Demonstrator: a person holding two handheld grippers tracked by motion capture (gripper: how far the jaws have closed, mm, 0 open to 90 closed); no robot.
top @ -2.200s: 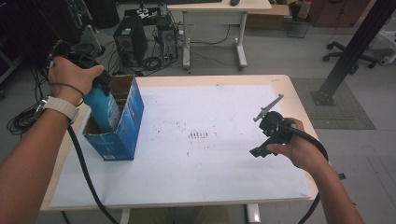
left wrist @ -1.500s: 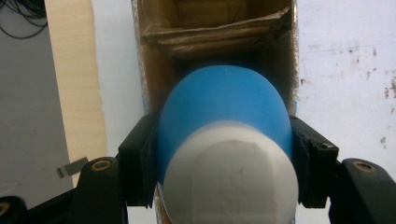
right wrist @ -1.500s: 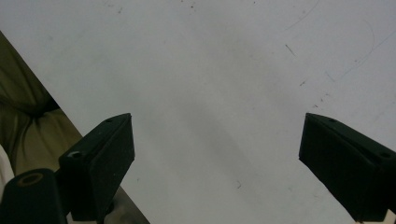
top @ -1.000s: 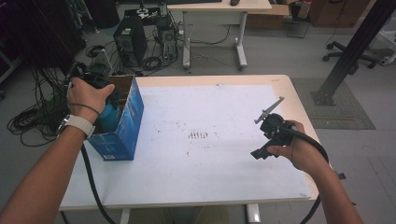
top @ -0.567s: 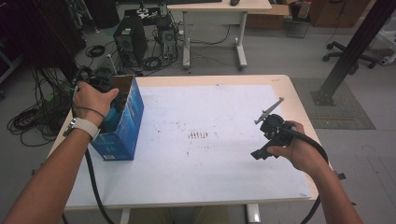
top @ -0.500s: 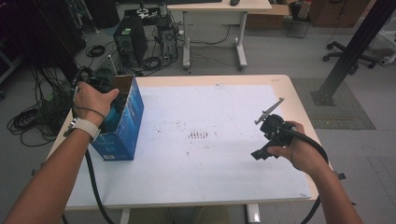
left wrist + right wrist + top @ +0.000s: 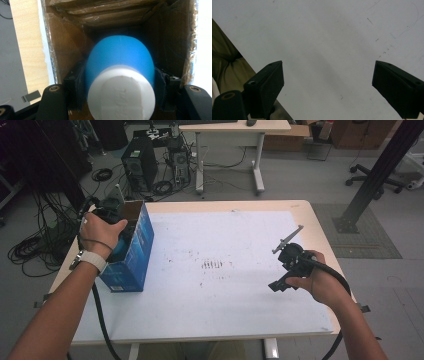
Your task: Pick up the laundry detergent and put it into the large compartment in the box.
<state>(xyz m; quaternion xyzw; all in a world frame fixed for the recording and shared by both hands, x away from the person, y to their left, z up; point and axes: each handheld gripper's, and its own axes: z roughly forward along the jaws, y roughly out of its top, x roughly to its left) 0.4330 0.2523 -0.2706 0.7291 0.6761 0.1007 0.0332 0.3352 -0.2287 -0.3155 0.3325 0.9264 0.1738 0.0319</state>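
Observation:
A blue cardboard box (image 7: 131, 261) stands open-topped at the table's left edge. My left gripper (image 7: 119, 231) reaches into its top under the person's left hand. In the left gripper view that gripper (image 7: 118, 83) is shut on a blue bottle (image 7: 120, 57) with a white cap (image 7: 121, 93), which hangs inside the brown box interior (image 7: 67, 42). At the table's right side my right gripper (image 7: 281, 276) hovers just above the white tabletop (image 7: 220, 235). Its jaws (image 7: 328, 85) stand wide open with nothing between them.
The table's wooden edge (image 7: 27, 50) runs beside the box. The person's olive trousers (image 7: 224, 62) show past the near table edge. Beyond the table are a computer tower (image 7: 140, 162), loose cables (image 7: 35, 250), a second desk (image 7: 235, 127) and a black post (image 7: 375, 175).
Since the earliest frame the left hand has shifted right and down into the box top with the bottle. Over the last second it hardly moves. The right hand stays put.

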